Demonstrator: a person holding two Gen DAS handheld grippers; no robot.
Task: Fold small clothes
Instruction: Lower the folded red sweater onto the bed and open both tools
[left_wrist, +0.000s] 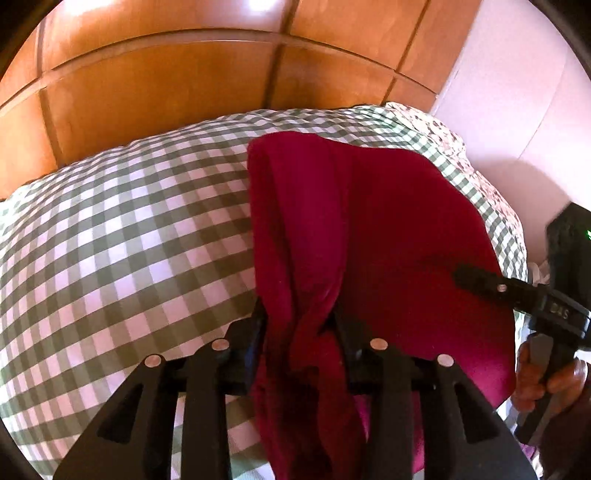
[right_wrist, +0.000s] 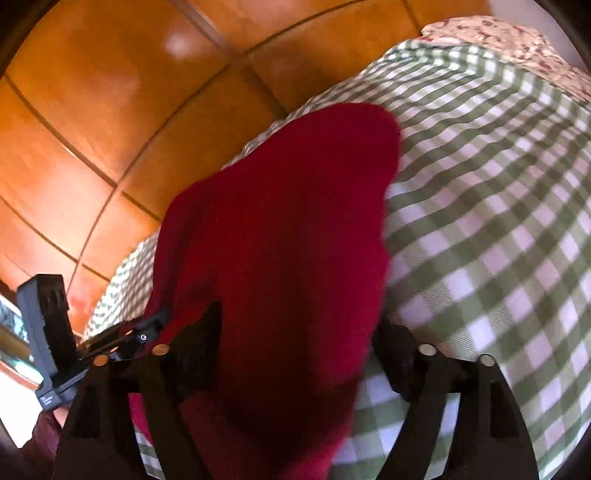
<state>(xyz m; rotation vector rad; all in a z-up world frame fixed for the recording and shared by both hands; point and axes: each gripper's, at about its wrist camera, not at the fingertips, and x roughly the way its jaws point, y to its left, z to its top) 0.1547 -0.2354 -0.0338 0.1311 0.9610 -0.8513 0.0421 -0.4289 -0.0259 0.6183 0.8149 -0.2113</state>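
the left gripper (left_wrist: 299, 332) pinches bunched red garment (left_wrist: 369, 229), but the right gripper (right_wrist: 299, 350) gapes wide around it (pads apparently clear), so that side could sag onto the checked cover (left_wrist: 129, 229), skewing the fold.

**Cloth, Wood and Plastic**

Soft, matt knit cloth is seen in the crimson garment (left_wrist: 369, 229). The green checked cover (left_wrist: 129, 229) is smooth woven cotton. Glossy varnished wood forms the wardrobe doors (left_wrist: 166, 81). Matt black plastic forms the gripper fingers (left_wrist: 255, 332).
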